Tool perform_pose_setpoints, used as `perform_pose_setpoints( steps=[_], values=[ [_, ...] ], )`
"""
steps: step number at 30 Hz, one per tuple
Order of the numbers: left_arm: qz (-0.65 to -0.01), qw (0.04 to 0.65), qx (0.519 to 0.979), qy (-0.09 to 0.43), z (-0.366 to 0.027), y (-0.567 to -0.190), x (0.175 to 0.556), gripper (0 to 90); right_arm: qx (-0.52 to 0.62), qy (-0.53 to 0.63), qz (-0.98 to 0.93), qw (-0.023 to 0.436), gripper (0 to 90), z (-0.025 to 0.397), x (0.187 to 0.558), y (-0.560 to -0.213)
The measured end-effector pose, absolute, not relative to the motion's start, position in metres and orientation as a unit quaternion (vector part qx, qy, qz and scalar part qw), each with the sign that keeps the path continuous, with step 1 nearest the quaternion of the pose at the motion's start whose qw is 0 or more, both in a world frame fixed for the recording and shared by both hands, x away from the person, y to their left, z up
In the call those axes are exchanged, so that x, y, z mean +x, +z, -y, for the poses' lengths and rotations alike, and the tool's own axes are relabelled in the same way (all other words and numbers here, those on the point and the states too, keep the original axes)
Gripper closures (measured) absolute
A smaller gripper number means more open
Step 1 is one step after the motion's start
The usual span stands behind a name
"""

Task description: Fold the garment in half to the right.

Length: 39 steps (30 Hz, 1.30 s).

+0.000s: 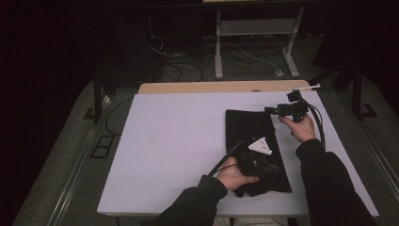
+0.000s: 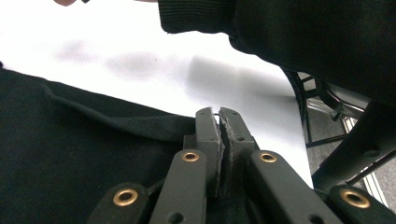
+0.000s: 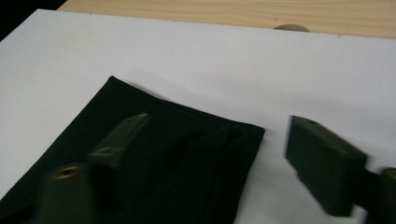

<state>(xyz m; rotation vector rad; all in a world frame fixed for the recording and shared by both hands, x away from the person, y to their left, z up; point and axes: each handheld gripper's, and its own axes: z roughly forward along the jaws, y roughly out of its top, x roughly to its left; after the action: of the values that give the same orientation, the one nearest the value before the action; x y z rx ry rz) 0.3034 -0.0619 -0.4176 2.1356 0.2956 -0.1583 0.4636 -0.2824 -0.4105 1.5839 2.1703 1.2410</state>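
the left gripper (image 2: 219, 116) is seen in its own view with its jaws pressed together on the edge of the black cloth (image 2: 70, 158); a thin fold of cloth runs between the two pads. from there the cloth spreads away to the left of that view, with a raised crease along its upper edge, and the white table (image 2: 140, 60) lies beyond it. a dark sleeve (image 2: 303, 42) is seen across the top of that view.

in the right gripper view the jaws of the right gripper (image 3: 219, 154) are held wide apart, with nothing between them. one jaw is over the cloth (image 3: 154, 154), the other over the bare table (image 3: 233, 70) just beside the cloth's corner. whether either jaw touches the surface cannot be told. a strip of wood (image 3: 210, 14) is seen at the table's far edge.

in the high view the cloth (image 1: 249, 129) is laid flat on the right half of the table (image 1: 174, 141), as a long dark shape running from far to near. the left gripper (image 1: 270, 167) is at its near right edge, held by the left hand (image 1: 233, 176). the right gripper (image 1: 269, 110) is at the far right corner, held by the right hand (image 1: 301, 127). cables are trailed back from both grippers along the forearms.
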Motion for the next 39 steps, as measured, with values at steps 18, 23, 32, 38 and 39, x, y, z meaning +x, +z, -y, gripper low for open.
perform_pose_setpoints(
  steps=[18,23,32,38,39],
  values=[
    [-0.100,0.440,0.890,-0.060,0.086,-0.417,0.301,86.1,0.527,0.436,-0.724,0.093,0.7,0.307,0.430,-0.404],
    [-0.096,0.434,0.894,-0.062,0.091,-0.420,0.301,86.1,0.522,0.442,-0.723,0.091,0.7,0.312,0.422,-0.400],
    [-0.093,0.419,0.901,-0.062,0.101,-0.425,0.298,86.1,0.515,0.446,-0.726,0.094,0.7,0.316,0.407,-0.403],
    [-0.087,0.410,0.906,-0.062,0.105,-0.426,0.301,86.0,0.512,0.443,-0.729,0.102,0.7,0.320,0.396,-0.404],
    [-0.088,0.408,0.907,-0.062,0.105,-0.427,0.301,85.9,0.512,0.442,-0.729,0.103,0.7,0.321,0.394,-0.404]
  ],
)
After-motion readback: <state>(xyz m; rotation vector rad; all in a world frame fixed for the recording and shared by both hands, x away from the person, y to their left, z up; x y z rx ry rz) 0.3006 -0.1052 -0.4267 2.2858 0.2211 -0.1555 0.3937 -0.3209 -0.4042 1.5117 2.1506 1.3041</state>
